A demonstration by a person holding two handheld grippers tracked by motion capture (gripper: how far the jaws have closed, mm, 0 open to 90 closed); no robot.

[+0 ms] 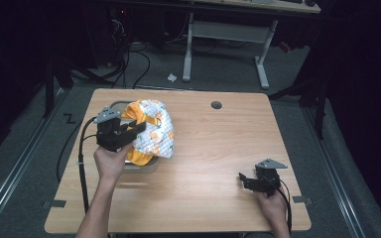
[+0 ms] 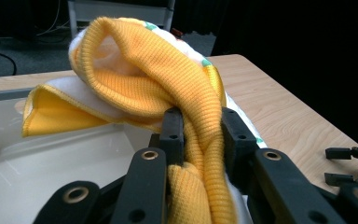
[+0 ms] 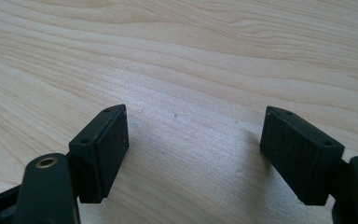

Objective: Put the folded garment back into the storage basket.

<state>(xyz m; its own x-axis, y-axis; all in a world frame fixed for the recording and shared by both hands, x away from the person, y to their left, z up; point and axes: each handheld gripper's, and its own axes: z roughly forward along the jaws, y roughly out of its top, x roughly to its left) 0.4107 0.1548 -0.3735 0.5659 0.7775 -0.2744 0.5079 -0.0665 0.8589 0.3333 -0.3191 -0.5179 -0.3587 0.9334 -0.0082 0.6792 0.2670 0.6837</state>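
1. My left hand-held gripper (image 1: 140,127) was clamped on the cloth (image 1: 151,130), a small garment or towel with an orange ribbed knit edge and a white quilted side printed with orange and green.
2. In the left gripper view the jaws pinched a rolled band of the orange knit (image 2: 200,154). The rest of the cloth (image 2: 135,74) bunched up and draped beyond them.
3. The cloth hung over the grey-white tray (image 1: 146,166) at the left of the table (image 1: 218,163), partly above its basin (image 2: 51,163) and partly spilling over its near rim.
4. My right hand-held gripper (image 3: 193,154) rested low over bare wood near the table's right front, its jaws wide apart with nothing between them, well away from the cloth.
5. I judged the cloth light, soft and limp. It would sag and unroll wherever it was not supported, so one pinch point carried it as a hanging bundle.
6. The ribbed hem looked the best place to hold, being thick, grippy and unlikely to slide out. The quilted white face seemed smoother and puffier, so a pinch there might catch only one layer.
7. Nothing about it looked fragile. The main risk I saw was a loose fold snagging on the tray rim.
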